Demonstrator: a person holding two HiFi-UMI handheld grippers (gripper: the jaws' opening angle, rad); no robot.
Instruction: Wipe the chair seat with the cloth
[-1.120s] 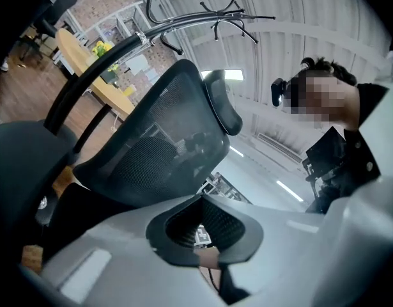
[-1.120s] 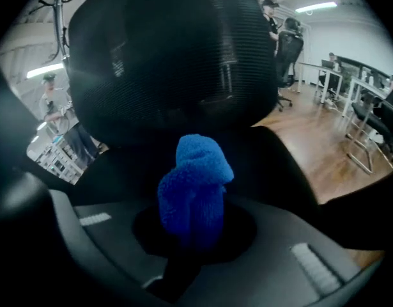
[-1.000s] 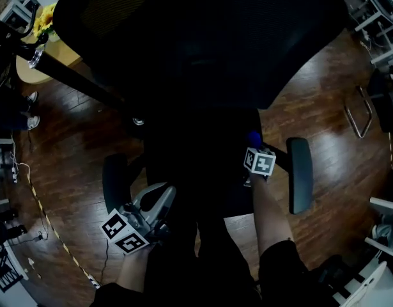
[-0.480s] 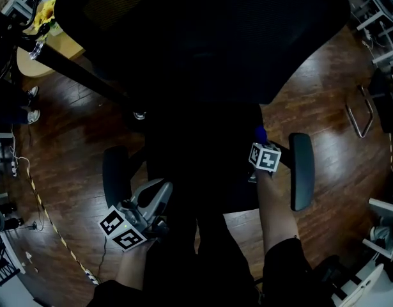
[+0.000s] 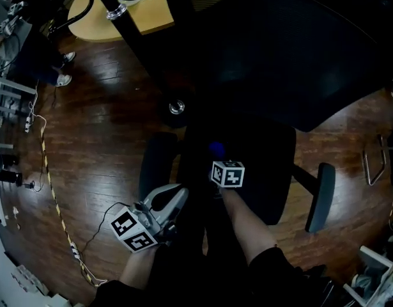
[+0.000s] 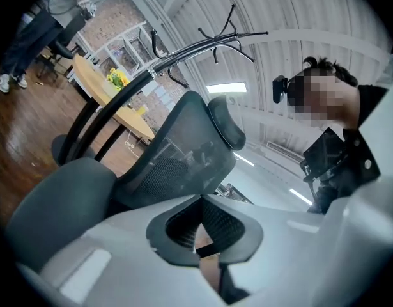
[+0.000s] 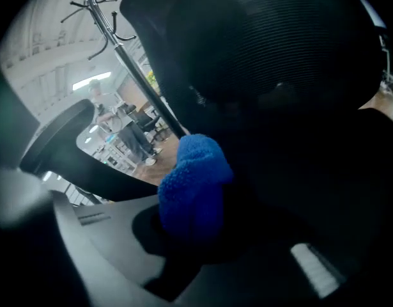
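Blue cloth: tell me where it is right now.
The blue cloth is clamped in the right gripper, over the black chair seat. In the head view it sits mid-frame, nearer the armrest at that view's left.

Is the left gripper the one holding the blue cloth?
No, the blue cloth is pinched in the right gripper, while the left gripper has its jaws together on nothing.
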